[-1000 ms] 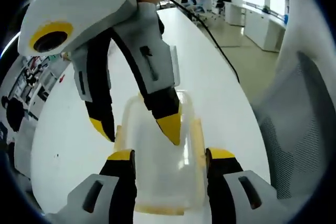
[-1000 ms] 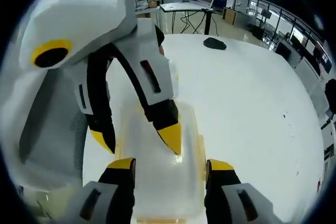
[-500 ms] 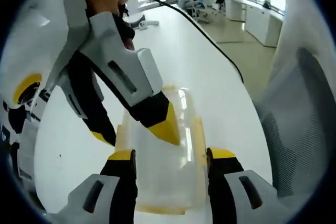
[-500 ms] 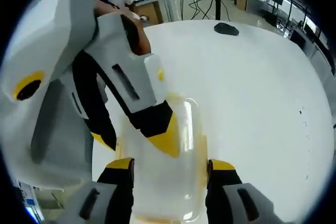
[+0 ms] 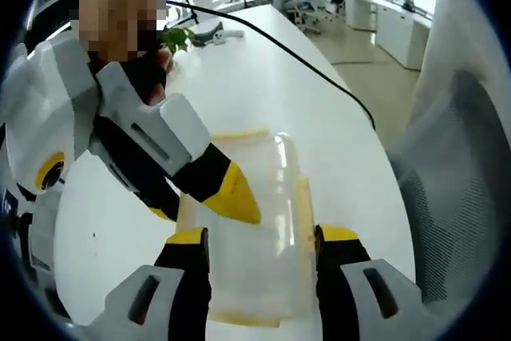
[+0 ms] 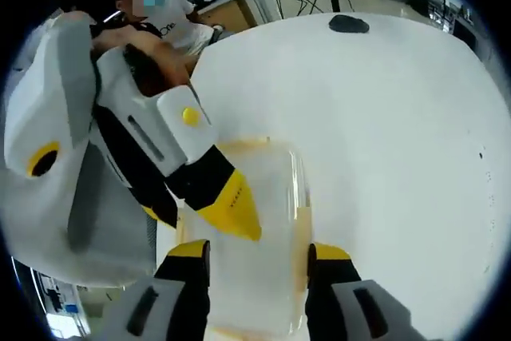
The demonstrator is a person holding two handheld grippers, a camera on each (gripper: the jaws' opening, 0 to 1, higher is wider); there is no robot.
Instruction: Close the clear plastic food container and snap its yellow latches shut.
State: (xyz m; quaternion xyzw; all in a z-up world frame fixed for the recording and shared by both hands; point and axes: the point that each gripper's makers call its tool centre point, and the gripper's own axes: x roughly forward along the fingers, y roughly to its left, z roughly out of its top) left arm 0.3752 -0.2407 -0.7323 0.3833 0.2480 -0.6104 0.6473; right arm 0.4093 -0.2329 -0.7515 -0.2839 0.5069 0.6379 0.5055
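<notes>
The clear plastic food container [image 5: 243,229] lies on a smooth white table [image 5: 263,85], a rounded-corner rectangular tub with a translucent lid [image 6: 255,221] lying flat over it. The plastic is glossy and slightly milky, and nothing can be made out inside it. Pale yellow latches [image 5: 304,213] run along its long edges, and a yellow band [image 5: 235,135] shows at the far short end; whether any of them is snapped down cannot be told.

In the left gripper view, the left gripper [image 5: 259,237] has its black, yellow-tipped jaws spread wide, one on each long side of the container and close against it. The right gripper [image 5: 207,197] reaches in from the left, angular white shell over black fingers, with one pointed yellow fingertip [image 5: 233,195] over the lid near its left edge; its other tip sits beside the tub's left side, so its jaws stand apart.

In the right gripper view the same tub [image 6: 251,237] sits between wide-set jaws, with a yellow tip [image 6: 227,205] over the lid.

A black cable [image 5: 303,57] runs across the table, and a grey mesh chair back [image 5: 455,173] stands beside it.
</notes>
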